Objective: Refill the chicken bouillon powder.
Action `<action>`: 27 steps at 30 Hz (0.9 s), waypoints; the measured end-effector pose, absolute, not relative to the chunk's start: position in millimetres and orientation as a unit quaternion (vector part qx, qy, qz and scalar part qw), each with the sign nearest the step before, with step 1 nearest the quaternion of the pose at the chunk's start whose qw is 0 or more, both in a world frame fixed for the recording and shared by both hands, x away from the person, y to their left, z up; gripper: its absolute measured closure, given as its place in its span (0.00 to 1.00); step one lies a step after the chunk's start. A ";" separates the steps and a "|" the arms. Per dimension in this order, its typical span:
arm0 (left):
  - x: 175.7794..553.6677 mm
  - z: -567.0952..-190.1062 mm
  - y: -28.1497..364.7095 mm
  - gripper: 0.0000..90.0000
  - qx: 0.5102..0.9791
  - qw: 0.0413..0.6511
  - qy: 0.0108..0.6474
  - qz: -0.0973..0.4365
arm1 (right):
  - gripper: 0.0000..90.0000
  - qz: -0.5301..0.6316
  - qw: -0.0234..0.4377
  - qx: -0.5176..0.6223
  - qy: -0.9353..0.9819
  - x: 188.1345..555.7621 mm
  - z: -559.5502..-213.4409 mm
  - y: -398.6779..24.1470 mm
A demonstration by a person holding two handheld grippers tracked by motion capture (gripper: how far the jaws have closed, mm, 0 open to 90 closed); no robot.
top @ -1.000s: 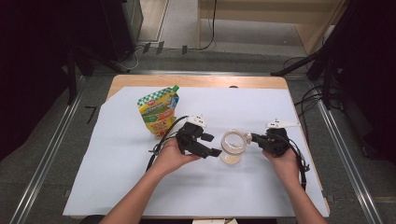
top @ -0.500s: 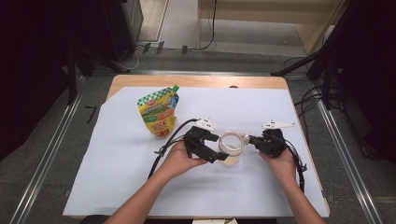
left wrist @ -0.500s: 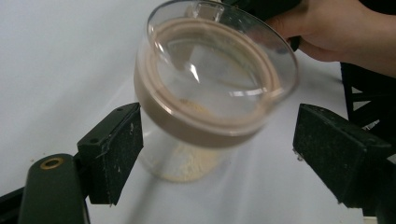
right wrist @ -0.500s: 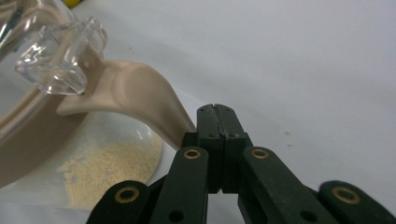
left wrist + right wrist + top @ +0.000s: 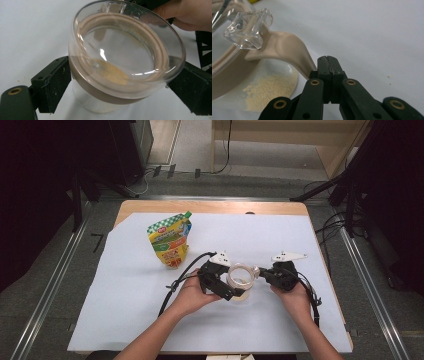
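A clear glass jar (image 5: 241, 279) with a clear lid and a beige seal ring stands on the white sheet; some yellowish powder (image 5: 272, 90) lies in it. My left gripper (image 5: 234, 283) reaches it from the left. Its jaws have just been opening and now flank the jar (image 5: 120, 55) just under the lid, the pads (image 5: 53, 85) close against the glass without a clear squeeze. My right gripper (image 5: 262, 273) comes from the right with its jaws (image 5: 328, 60) shut together. The beige latch tab (image 5: 289, 50) below the lid's clear clasp (image 5: 247, 27) rests against the side of its tips.
A green, yellow and red stand-up pouch (image 5: 170, 240) stands at the back left of the white sheet (image 5: 125, 295). The wooden table edge (image 5: 210, 207) runs along the back. Cables trail from both grippers toward the front.
My left gripper has slid right to the jar and its jaws now stand on either side of it. The right gripper has stayed at the jar's right side.
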State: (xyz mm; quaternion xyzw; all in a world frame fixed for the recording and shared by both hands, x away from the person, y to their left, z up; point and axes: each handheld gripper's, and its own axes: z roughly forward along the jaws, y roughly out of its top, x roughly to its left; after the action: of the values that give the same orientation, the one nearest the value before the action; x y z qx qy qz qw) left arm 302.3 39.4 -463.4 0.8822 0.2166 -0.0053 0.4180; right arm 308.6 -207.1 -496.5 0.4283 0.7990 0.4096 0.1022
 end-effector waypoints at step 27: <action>300.2 -441.1 41.7 0.12 0.878 0.432 0.205 0.011 | 1.00 0.413 0.100 0.429 0.797 306.2 -495.6 -205.2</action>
State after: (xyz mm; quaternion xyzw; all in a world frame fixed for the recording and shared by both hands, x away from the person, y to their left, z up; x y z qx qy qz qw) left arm 300.2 41.7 -441.1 0.8783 0.2047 0.0113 0.4320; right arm 306.2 -205.2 -495.6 0.4294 0.7972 0.4125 0.0996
